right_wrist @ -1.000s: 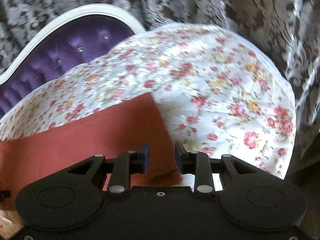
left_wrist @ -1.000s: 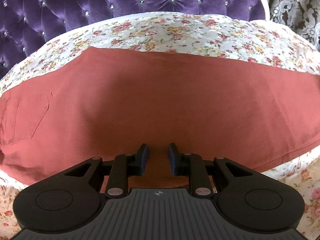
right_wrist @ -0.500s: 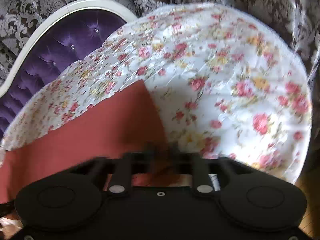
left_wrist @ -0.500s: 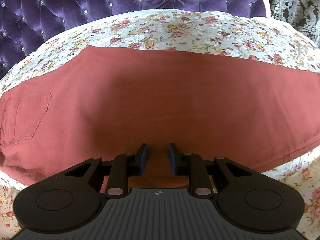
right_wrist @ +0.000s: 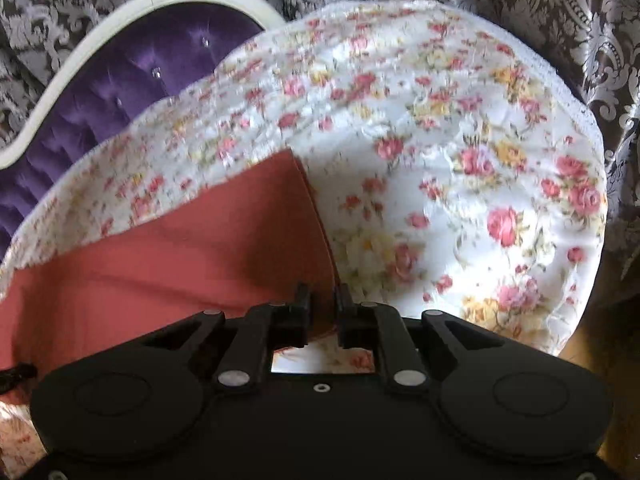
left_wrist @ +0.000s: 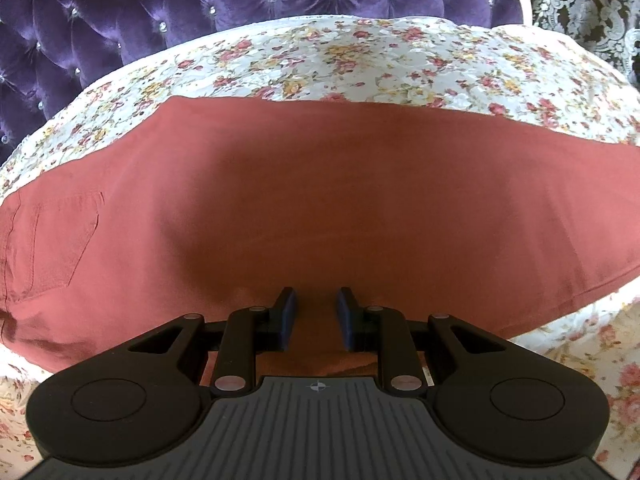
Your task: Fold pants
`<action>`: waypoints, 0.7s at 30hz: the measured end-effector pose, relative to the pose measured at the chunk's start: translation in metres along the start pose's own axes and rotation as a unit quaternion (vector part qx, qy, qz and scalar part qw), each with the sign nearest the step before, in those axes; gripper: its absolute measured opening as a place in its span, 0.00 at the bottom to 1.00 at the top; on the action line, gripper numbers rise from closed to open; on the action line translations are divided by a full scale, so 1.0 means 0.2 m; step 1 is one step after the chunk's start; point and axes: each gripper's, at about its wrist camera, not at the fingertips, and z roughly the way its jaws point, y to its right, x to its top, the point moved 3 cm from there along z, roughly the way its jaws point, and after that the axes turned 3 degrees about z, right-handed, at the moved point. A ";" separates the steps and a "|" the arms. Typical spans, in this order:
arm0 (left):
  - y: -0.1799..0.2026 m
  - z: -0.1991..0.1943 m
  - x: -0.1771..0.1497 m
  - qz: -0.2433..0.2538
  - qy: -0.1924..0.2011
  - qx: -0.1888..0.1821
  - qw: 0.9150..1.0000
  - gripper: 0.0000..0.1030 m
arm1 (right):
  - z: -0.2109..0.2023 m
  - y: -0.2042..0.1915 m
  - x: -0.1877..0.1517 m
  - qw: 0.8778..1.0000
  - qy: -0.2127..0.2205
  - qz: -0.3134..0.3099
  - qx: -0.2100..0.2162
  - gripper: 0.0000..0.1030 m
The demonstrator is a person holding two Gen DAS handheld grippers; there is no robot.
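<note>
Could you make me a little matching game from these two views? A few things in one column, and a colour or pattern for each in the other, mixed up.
Things:
1. pants
2. bedspread
3. headboard
4. curtain

Looks:
A. purple, tufted, with shiny buttons
B. plain rust red
C. dark with a pale ornate pattern
D. white with pink and yellow flowers

Pairs: 1-B, 2-D, 3-A, 4-C
</note>
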 end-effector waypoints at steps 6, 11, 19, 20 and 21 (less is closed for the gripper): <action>0.16 -0.12 0.10 0.027 0.045 -0.037 0.998 0.22 | -0.01 -0.02 0.02 1.000 0.006 -0.009 -0.009 0.19; 0.41 -0.10 0.16 0.076 0.058 -0.072 0.993 0.22 | 0.01 -0.01 0.02 1.000 0.004 -0.009 -0.011 0.19; 0.56 -0.01 0.02 0.141 0.010 -0.105 0.984 0.23 | -0.04 0.04 0.06 1.000 0.018 -0.003 0.024 0.46; 0.55 -0.01 0.02 0.139 0.010 -0.106 0.985 0.23 | -0.03 0.05 0.08 0.999 0.020 0.003 0.035 0.56; 0.55 -0.01 0.02 0.135 0.009 -0.107 0.985 0.23 | -0.02 0.06 0.10 0.999 0.021 0.010 0.049 0.58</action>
